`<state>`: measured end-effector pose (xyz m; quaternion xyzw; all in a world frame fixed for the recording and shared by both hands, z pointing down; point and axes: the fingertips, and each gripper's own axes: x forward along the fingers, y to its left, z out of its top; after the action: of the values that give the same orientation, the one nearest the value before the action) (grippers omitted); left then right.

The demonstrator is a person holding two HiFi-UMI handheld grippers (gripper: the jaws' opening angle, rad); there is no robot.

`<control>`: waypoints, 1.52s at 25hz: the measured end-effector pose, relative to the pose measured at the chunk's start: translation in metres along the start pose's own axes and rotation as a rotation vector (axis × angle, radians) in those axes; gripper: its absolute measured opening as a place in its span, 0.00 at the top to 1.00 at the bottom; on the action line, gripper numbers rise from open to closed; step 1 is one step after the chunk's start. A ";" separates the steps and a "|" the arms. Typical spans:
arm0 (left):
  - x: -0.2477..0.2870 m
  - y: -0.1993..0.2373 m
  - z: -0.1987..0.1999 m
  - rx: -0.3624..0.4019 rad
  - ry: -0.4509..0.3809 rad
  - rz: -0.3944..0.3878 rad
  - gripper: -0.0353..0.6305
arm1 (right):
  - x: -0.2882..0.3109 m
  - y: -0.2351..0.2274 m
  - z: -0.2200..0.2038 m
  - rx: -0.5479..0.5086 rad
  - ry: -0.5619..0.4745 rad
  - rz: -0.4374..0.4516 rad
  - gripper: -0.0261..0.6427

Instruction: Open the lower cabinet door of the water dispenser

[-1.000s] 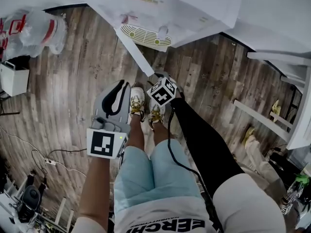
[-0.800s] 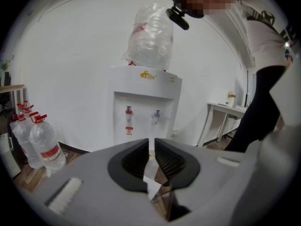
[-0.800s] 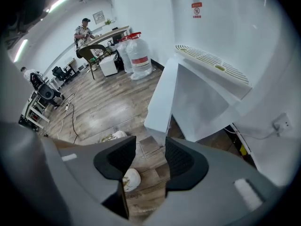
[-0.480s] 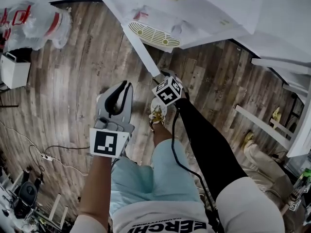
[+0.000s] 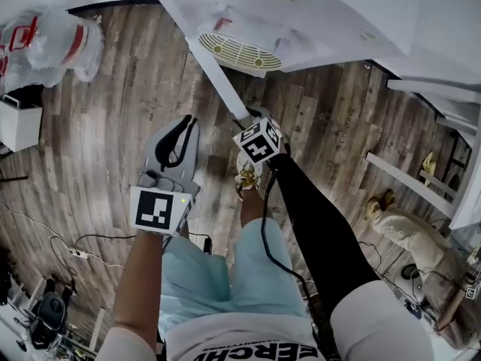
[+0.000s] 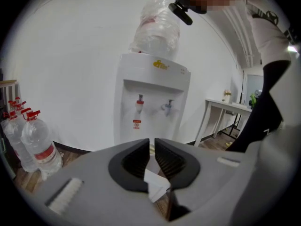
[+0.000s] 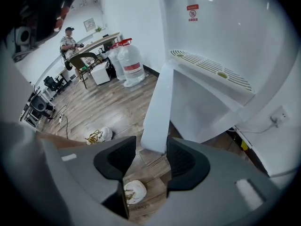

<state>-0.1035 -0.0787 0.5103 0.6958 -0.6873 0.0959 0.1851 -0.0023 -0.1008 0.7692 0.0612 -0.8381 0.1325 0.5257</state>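
The white water dispenser (image 5: 301, 6) stands at the top of the head view, with its drip grille (image 5: 239, 51) showing. Its lower cabinet door (image 5: 218, 81) is swung out and appears edge-on as a white slat. My right gripper (image 5: 248, 117) is shut on the door's free edge; in the right gripper view the door (image 7: 157, 107) sits between the jaws of that gripper (image 7: 151, 147), and the open cabinet (image 7: 202, 112) lies behind it. My left gripper (image 5: 188, 122) hangs left of the door, shut and empty, and faces the dispenser (image 6: 150, 102).
Large water bottles (image 5: 52, 40) stand left of the dispenser by a white box (image 5: 19, 122). A white table (image 5: 421, 186) is at the right. Cables (image 5: 75, 247) trail over the wood floor. The person's shoe (image 5: 246, 175) is just below the door. Someone sits at a desk (image 7: 70, 44) far off.
The person has stepped back with one foot. The right gripper stays on the door edge, which has come out slightly. The left gripper has drifted a little left and down.
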 end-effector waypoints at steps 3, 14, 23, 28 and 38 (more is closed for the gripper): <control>0.004 0.005 0.002 -0.004 0.003 -0.025 0.86 | 0.002 0.001 0.001 0.015 0.003 -0.013 0.67; 0.007 0.026 -0.003 -0.031 0.024 -0.080 0.86 | 0.007 0.012 0.004 0.081 0.017 -0.044 0.67; 0.005 0.052 0.003 -0.030 0.010 -0.091 0.86 | 0.017 0.032 0.012 0.091 0.038 -0.034 0.67; 0.003 0.071 0.010 -0.018 -0.012 -0.067 0.86 | 0.024 0.047 0.017 0.092 0.049 -0.008 0.67; -0.018 0.091 0.002 -0.076 0.038 -0.030 0.86 | 0.032 0.073 0.026 0.031 0.113 0.046 0.67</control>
<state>-0.1951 -0.0619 0.5128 0.6964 -0.6763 0.0801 0.2262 -0.0565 -0.0372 0.7758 0.0425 -0.8060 0.1609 0.5680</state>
